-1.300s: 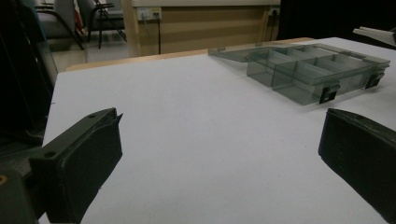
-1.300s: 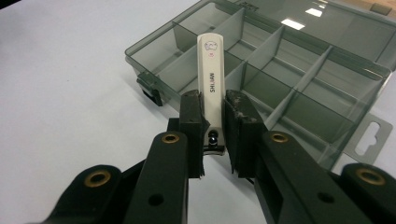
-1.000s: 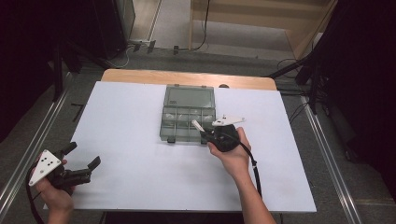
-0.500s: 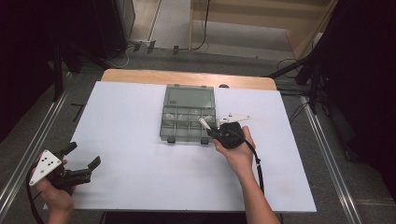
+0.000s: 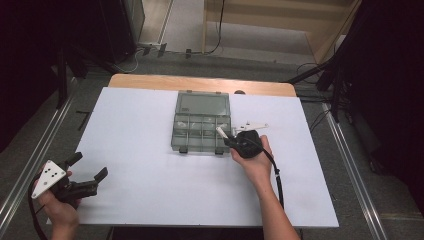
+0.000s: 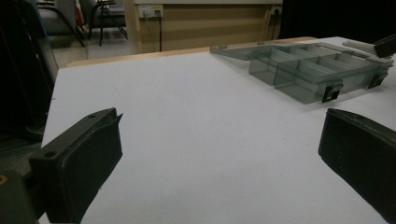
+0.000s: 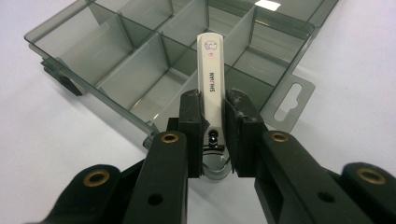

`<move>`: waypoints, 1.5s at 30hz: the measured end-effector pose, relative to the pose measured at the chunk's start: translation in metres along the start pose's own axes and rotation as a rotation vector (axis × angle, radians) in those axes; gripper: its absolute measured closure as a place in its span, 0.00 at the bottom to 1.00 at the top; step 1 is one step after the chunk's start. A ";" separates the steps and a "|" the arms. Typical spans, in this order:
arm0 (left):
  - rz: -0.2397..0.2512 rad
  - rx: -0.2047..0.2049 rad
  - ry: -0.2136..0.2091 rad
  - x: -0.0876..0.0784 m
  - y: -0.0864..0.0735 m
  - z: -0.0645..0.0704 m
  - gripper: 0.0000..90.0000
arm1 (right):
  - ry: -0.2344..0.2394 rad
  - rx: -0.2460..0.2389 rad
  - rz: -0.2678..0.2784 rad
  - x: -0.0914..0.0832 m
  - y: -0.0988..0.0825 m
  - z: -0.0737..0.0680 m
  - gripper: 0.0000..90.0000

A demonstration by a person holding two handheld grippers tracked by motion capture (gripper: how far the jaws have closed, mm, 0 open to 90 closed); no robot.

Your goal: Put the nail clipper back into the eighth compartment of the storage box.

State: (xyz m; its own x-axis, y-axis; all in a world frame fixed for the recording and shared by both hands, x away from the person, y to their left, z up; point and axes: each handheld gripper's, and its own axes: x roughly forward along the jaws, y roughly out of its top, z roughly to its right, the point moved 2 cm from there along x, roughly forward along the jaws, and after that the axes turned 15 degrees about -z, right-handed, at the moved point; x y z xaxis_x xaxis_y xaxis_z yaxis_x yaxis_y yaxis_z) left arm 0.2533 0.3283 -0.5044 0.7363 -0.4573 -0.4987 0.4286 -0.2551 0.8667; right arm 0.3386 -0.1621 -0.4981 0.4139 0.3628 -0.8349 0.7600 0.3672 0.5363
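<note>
High view: clear compartment box, lid laid open, mid-worktop; every cell looks empty. Right tongs at the box's front right corner, clamped on a white nail clipper. Left tongs near the front left edge, spread, holding nothing.

Left gripper view: tongs wide apart over bare worktop.

Right gripper view: clipper pinched above a corner cell. Pick-up done; placing and release remain.

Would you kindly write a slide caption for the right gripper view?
Right gripper holds a white nail clipper above the open compartment box.
</note>
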 end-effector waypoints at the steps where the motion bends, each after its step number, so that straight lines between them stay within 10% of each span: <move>1: 0.001 0.000 0.000 0.000 0.000 0.000 0.00 | -0.010 -0.005 0.008 0.000 -0.001 0.000 0.87; 9: -0.003 0.004 0.002 0.001 0.000 0.000 0.00 | 0.041 0.038 0.093 -0.010 -0.012 0.006 0.00; 45: -0.002 0.000 0.001 0.001 0.000 0.001 0.00 | -0.006 0.094 0.323 -0.082 -0.106 0.049 0.00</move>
State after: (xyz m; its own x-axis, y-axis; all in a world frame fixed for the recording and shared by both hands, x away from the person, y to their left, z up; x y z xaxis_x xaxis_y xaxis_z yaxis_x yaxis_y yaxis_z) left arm 0.2534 0.3274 -0.5050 0.7364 -0.4557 -0.5000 0.4295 -0.2562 0.8660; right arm 0.2490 -0.2729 -0.4928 0.6434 0.4425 -0.6247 0.6321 0.1531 0.7596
